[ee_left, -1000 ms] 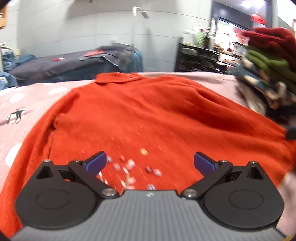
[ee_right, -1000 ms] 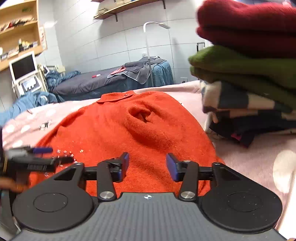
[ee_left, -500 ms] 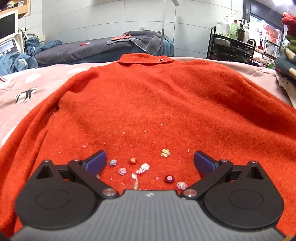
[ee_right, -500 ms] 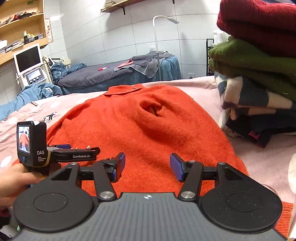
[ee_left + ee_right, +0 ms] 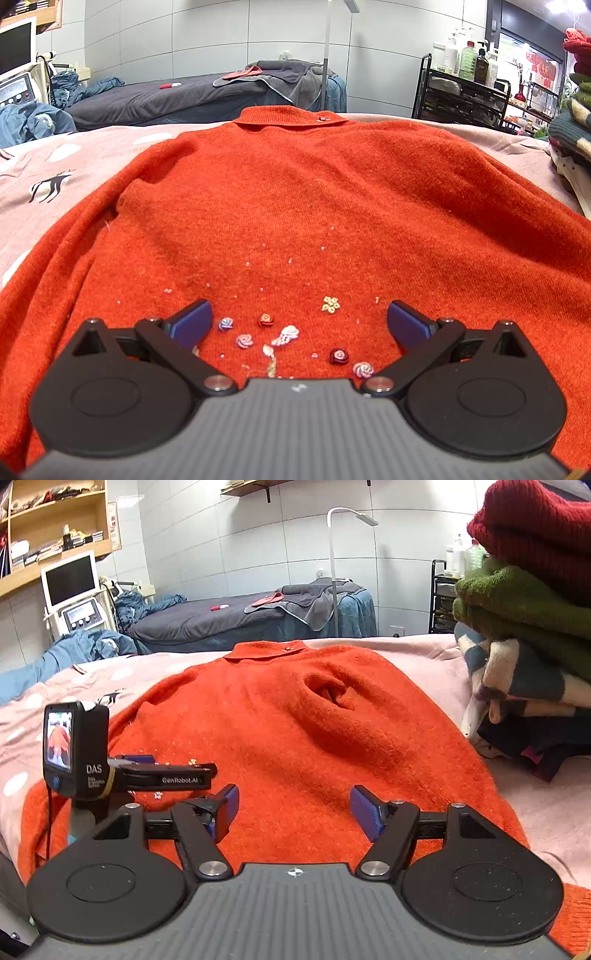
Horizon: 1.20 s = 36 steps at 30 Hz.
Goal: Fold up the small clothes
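Both grippers, left [image 5: 299,319] and right [image 5: 293,806], gape wide, empty; right just opened further. You pinch the orange sweater [image 5: 295,731] near hem evenly, avoiding beads.

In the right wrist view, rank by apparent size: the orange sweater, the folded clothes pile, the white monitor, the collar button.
1. orange sweater, fills most of the frame.
2. folded clothes pile; it sits near the camera, so its rank is unsure.
3. white monitor, far back.
4. collar button, a speck.
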Each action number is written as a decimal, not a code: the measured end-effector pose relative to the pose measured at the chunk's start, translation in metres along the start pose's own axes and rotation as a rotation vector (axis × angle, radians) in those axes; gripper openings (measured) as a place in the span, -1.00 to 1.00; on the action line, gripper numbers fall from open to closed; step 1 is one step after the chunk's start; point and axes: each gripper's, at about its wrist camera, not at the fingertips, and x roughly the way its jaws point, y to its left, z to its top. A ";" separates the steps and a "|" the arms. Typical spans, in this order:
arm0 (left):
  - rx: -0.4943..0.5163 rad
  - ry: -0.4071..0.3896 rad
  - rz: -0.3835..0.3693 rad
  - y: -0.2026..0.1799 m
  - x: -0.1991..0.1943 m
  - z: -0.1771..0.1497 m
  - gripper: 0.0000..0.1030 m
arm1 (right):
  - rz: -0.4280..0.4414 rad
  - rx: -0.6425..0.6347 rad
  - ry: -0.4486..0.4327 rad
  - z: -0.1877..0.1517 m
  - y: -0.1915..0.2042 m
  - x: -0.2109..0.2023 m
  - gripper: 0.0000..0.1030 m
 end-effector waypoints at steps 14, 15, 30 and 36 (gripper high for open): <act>0.000 0.000 0.000 0.000 0.000 0.000 1.00 | 0.002 0.047 0.035 -0.007 -0.005 0.009 1.00; 0.000 0.000 0.000 0.000 0.000 0.000 1.00 | 0.002 0.050 0.035 -0.007 -0.006 0.009 1.00; 0.004 -0.001 0.003 0.001 0.000 0.001 1.00 | -0.035 0.042 -0.006 -0.006 -0.011 0.001 1.00; 0.018 -0.003 0.019 -0.004 -0.001 0.001 1.00 | -0.170 0.017 -0.065 -0.002 -0.039 -0.022 0.94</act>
